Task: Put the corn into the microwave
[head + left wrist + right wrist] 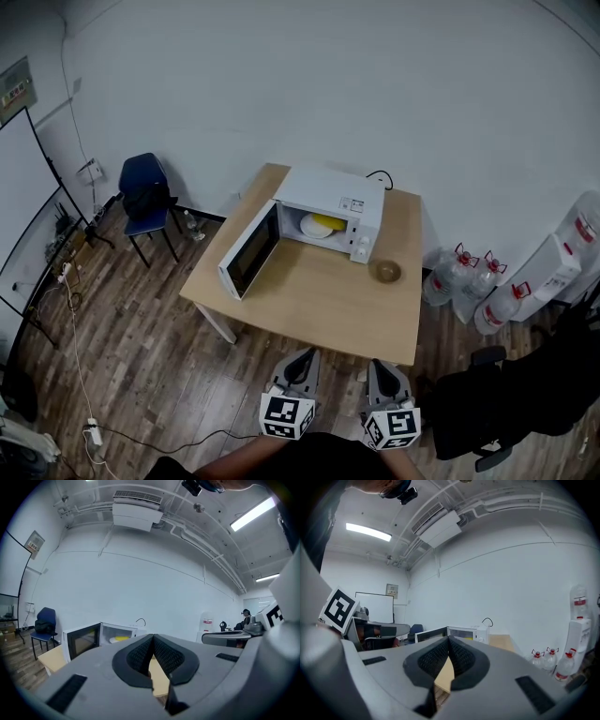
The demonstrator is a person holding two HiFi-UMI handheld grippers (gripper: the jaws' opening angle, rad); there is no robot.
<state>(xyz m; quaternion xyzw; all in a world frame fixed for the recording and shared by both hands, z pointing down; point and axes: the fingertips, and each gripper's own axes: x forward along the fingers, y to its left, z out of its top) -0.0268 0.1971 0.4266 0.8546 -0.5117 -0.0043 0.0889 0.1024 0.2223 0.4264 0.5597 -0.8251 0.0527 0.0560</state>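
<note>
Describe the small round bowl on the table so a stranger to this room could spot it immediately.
Find the wooden table by the white wall, with the white microwave on it. Right of the microwave's control panel, the bowl sits alone: small, round, brownish, the tabletop's only loose item.

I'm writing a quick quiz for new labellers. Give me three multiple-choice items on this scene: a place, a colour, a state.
1. Where is the corn? A on the floor; B inside the microwave; C on the table.
2. What colour is the chair? A red; B blue; C green.
3. How is the microwave door? A shut; B missing; C open.
Answers: B, it lies on the plate inside; B, seat and back are blue; C, it swings out leftward.
</note>
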